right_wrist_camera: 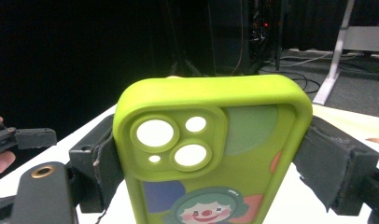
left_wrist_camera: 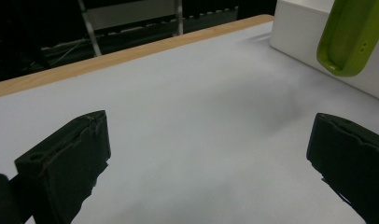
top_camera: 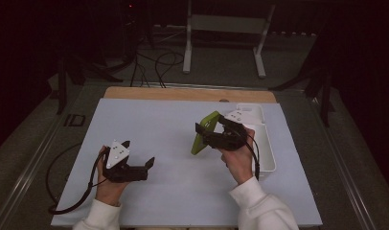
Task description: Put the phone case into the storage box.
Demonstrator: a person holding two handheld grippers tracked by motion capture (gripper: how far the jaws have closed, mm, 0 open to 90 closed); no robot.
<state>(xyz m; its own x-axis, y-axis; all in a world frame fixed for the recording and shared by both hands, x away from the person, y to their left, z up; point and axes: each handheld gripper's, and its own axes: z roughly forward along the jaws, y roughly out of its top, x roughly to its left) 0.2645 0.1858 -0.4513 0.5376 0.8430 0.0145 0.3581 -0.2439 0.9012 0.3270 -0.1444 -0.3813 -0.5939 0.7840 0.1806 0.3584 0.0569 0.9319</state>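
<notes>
A green phone case (right_wrist_camera: 211, 154) held up

The right gripper (top_camera: 212, 135) squeezes it near the tabletop's (top_camera: 173, 120) right edge; the left gripper (top_camera: 137, 154) is wide open, empty.

The room is dim; overhead light falls on the pale surface (top_camera: 183, 143), and the background beyond it drops to near black. The left gripper view is soft, with a faint blurred shadow ahead of the left gripper (left_wrist_camera: 208, 154). The right gripper view is sharper: the green phone case (right_wrist_camera: 211, 154) is evenly lit, its camera cut-outs blown out white.
</notes>
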